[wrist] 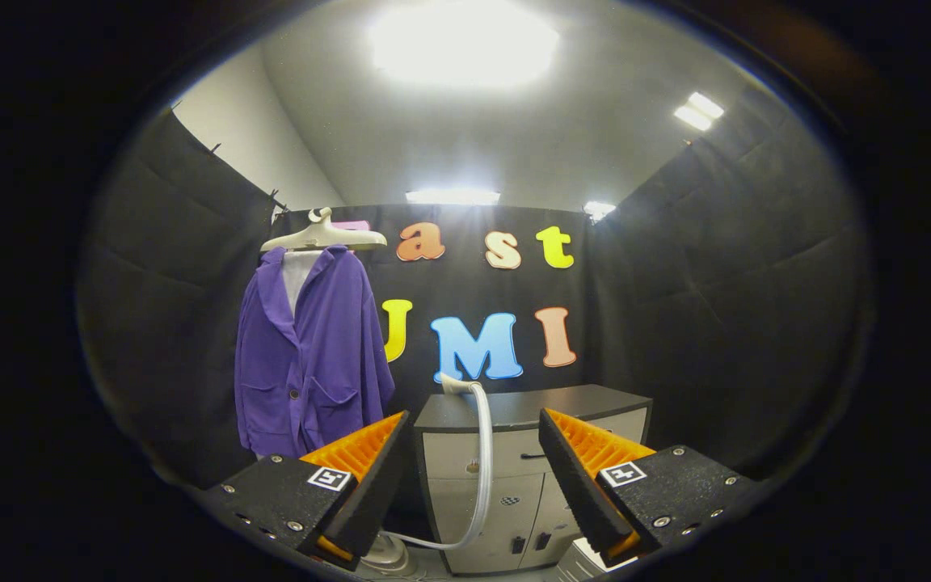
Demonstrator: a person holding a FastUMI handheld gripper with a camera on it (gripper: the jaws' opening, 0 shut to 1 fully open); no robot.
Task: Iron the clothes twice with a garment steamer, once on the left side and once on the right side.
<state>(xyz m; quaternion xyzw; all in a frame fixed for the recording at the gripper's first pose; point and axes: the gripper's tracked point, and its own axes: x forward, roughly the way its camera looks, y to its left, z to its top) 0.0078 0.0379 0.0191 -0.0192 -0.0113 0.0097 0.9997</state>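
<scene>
A purple jacket (312, 347) hangs on a white hanger (322, 236) against the booth's back wall, up and to the left beyond my fingers. The garment steamer's white head (457, 385) rests on top of a low cabinet (530, 408), and its pale hose (482, 469) drops down the cabinet front to a base unit (389, 556) on the floor near my left finger. My gripper (473, 485) stands open, well short of the cabinet, with only the hose and cabinet seen through the gap between the fingers.
The cabinet has a dark top, a drawer and lower doors (514, 509). A white boxy object (583, 562) sits on the floor by my right finger. Black cloth walls close in on the left, back and right.
</scene>
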